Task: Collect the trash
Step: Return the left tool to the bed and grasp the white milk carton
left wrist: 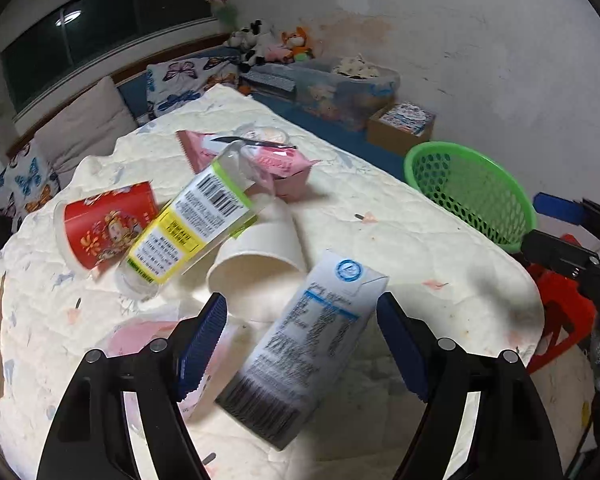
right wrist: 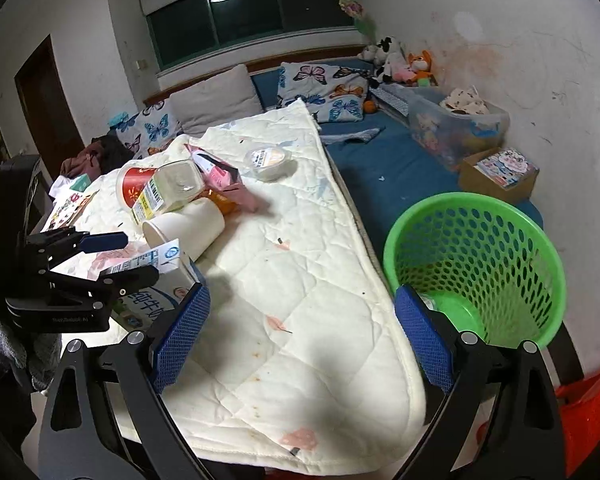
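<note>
Two grippers: left gripper (left wrist: 300, 344) and right gripper (right wrist: 302, 336), both spread wide, holding nothing.
Grab: milk box (left wrist: 300, 344), squeeze its flat sides.
Drop: green basket (right wrist: 476, 264).

My two grippers, left (left wrist: 300, 344) and right (right wrist: 302, 334), look the same: black plastic arms, ribbed blue pads (right wrist: 180, 332), shiny silver rivets (left wrist: 159, 345).

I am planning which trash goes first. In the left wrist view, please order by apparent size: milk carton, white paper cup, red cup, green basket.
1. milk carton, though it is nearest the camera
2. green basket
3. white paper cup and red cup look alike; I cannot rank them.
</note>
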### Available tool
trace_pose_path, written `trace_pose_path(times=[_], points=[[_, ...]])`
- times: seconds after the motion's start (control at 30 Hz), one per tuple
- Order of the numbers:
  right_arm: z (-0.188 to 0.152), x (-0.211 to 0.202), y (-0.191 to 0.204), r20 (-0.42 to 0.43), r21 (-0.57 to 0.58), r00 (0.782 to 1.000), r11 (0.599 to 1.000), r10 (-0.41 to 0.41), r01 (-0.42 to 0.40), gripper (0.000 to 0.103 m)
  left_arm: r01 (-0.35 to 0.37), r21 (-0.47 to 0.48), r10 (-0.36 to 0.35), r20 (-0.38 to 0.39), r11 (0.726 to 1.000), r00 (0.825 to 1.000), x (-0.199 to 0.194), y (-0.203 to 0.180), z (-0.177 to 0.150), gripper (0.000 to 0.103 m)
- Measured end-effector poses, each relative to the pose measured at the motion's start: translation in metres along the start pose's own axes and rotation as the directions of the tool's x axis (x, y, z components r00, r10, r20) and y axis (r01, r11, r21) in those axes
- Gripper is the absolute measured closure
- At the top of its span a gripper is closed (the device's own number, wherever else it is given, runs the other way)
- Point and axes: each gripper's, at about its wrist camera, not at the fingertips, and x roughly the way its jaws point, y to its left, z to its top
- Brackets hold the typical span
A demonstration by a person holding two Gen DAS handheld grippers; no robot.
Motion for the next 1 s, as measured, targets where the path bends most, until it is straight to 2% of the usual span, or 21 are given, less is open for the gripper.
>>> trace_pose_path(times=[0.1, 0.2, 0.43, 0.8, 0.9, 0.93, 1.0], points=[[0.001, 0.001, 0.001, -0.001, 0.0, 1.0, 1.0, 0.004, -0.004, 0.01, 0.037, 0.037, -0.036, -0.021, 0.999, 0.999, 0.004, -0.006, -0.002, 0.028], [0.001, 0.003, 0.001, -0.005, -0.001, 1.0, 1.0, 0.0, 0.0, 0.01, 0.044, 0.037, -0.043, -0.052, 0.998, 0.998, 0.012, -0.005, -0.004, 0.036], [-0.002, 0.006, 0.0, -0.017, -0.003, 1.0, 1.0, 0.005, -0.005, 0.01, 0.045, 0.054, -0.041, -0.061, 0.998, 0.997, 0.015, -0.006, -0.008, 0.04], [-0.003, 0.003, 0.004, -0.016, -0.01, 1.0, 1.0, 0.011, -0.011, 0.01, 0.04, 0.09, -0.032, -0.082, 0.995, 0.996, 0.017, -0.011, -0.007, 0.039], [-0.003, 0.002, 0.005, -0.016, -0.013, 1.0, 1.0, 0.016, -0.016, 0.011, 0.056, 0.091, -0.047, -0.096, 0.994, 0.994, 0.019, -0.012, -0.007, 0.046], [-0.003, 0.001, 0.006, -0.014, -0.016, 1.0, 1.0, 0.014, -0.015, 0.01, 0.048, 0.09, -0.04, -0.091, 0.995, 0.995, 0.018, -0.012, -0.007, 0.054], [-0.003, 0.0, 0.007, -0.012, -0.022, 1.0, 1.0, 0.016, -0.016, 0.01, 0.045, 0.07, -0.039, -0.079, 0.997, 0.996, 0.014, -0.012, -0.008, 0.06]])
